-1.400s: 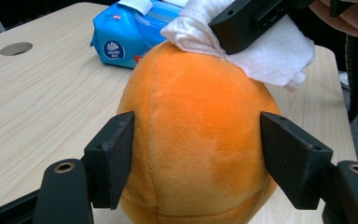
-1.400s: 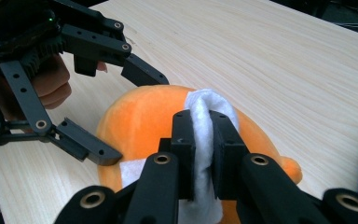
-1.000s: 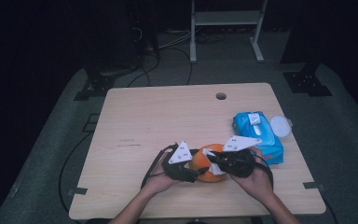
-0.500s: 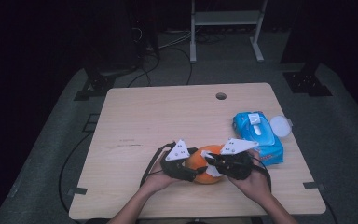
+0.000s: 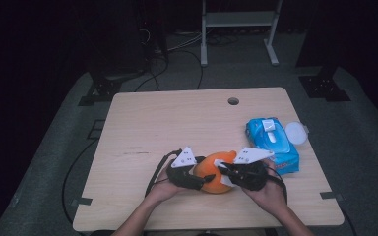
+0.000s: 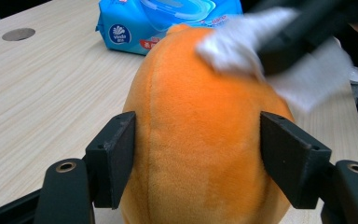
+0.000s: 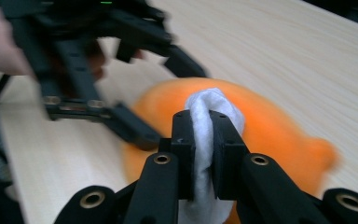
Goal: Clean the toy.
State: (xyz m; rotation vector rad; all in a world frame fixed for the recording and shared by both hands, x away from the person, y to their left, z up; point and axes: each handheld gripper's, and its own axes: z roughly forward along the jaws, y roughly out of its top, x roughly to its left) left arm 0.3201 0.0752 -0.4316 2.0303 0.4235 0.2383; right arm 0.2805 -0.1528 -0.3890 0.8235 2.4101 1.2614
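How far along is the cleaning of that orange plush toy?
A wet wipe is already out of the blue pack and clamped in the right gripper. The left gripper, its jaws just opened a little further, steadies the orange plush toy while the wipe rubs its top. How much wiping is left can't be judged; the wipe must still be put down.

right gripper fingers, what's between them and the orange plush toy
A white wipe is pinched in the right gripper and pressed on the orange plush toy, as the right gripper view shows.
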